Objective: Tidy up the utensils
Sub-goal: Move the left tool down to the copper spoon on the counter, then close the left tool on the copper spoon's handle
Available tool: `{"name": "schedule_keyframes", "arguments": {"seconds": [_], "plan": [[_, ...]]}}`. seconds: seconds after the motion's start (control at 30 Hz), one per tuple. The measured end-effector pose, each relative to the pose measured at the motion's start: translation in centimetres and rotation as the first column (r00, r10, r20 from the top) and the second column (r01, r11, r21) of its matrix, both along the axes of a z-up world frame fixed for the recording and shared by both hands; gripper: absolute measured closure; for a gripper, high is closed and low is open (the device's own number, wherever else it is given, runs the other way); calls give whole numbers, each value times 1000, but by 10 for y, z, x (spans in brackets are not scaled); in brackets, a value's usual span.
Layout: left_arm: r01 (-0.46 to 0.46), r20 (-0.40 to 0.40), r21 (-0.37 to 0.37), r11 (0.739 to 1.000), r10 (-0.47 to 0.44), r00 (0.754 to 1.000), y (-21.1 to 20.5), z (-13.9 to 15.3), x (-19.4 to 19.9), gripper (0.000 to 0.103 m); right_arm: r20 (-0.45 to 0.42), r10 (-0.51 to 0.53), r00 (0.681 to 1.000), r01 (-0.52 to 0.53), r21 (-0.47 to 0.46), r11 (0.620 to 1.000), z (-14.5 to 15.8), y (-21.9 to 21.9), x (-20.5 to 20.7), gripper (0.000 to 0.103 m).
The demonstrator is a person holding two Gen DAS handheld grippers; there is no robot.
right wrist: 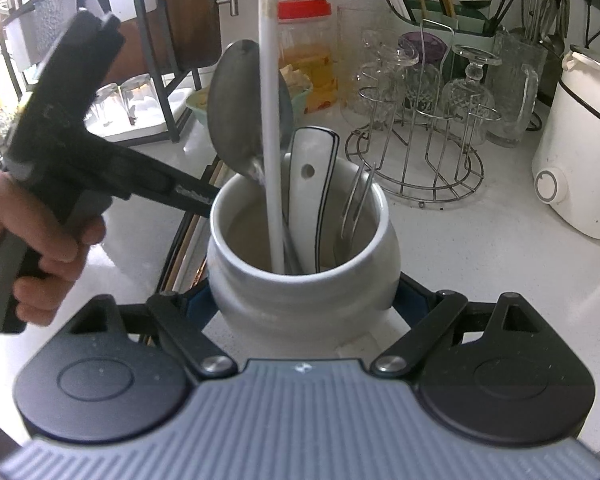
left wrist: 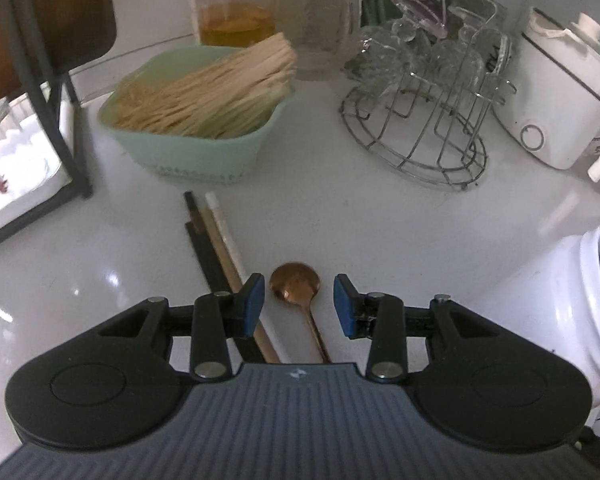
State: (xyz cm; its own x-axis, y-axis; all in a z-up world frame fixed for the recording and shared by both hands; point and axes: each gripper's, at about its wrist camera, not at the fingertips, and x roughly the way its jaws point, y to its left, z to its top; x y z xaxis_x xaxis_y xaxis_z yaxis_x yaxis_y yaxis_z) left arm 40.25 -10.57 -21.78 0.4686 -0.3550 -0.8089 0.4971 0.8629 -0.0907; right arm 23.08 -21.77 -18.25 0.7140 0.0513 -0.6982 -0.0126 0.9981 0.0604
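- Left wrist view: blue-padded fingers of the left gripper (left wrist: 300,304) stand apart and grasp nothing, poised just above the white countertop (left wrist: 380,232).
- Between them lies the copper spoon (left wrist: 296,282), bowl pointing away from the camera and thin handle running back under the gripper body, so its long axis follows the fingers' own line. The pads flank the bowl and neck without touching; I judge that a short descent and a squeeze across the handle would take it.
- Just left of the spoon, a bundle of chopsticks (left wrist: 216,236), black, tan and white, lies nearly parallel, passing under the left pad.
- Beyond sits a mint-green tub of wooden sticks (left wrist: 188,120). Raised lettering on its front wall is too blurred to read.
- Right wrist view: the right gripper (right wrist: 304,312) is clenched round the white ceramic crock (right wrist: 300,264), pads against its flanks.
- Inside stand a white chopstick (right wrist: 271,120), a steel spoon (right wrist: 236,112), a white ceramic spoon (right wrist: 312,176) and a fork (right wrist: 358,200).
- A hand (right wrist: 40,248) holds the left tool beside the crock; its white marking is illegible. That tool is the nearer one to the copper spoon.
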Motion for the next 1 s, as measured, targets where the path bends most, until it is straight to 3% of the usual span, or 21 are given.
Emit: {"name": "schedule_keyframes", "arguments": {"seconds": [0.1, 0.27, 0.43, 0.53, 1.0], "plan": [[19, 4, 6, 1000, -19, 1000, -3, -2, 2, 59, 1, 9, 1000, -9, 3, 1000, 0, -1, -1, 11], [44, 21, 92, 995, -47, 999, -14, -9, 1, 59, -5, 14, 1000, -14, 10, 1000, 0, -2, 1, 11], [22, -12, 76, 997, -21, 1000, -13, -8, 7, 61, -5, 13, 1000, -13, 12, 1000, -1, -3, 2, 11], [-1, -20, 75, 997, 2, 1000, -14, -7, 10, 70, -6, 14, 1000, -14, 12, 1000, -1, -3, 2, 11], [-50, -75, 64, 997, 55, 996, 0, 3, 4, 71, -2, -2, 1000, 2, 9, 1000, -1, -2, 1, 11]]}}
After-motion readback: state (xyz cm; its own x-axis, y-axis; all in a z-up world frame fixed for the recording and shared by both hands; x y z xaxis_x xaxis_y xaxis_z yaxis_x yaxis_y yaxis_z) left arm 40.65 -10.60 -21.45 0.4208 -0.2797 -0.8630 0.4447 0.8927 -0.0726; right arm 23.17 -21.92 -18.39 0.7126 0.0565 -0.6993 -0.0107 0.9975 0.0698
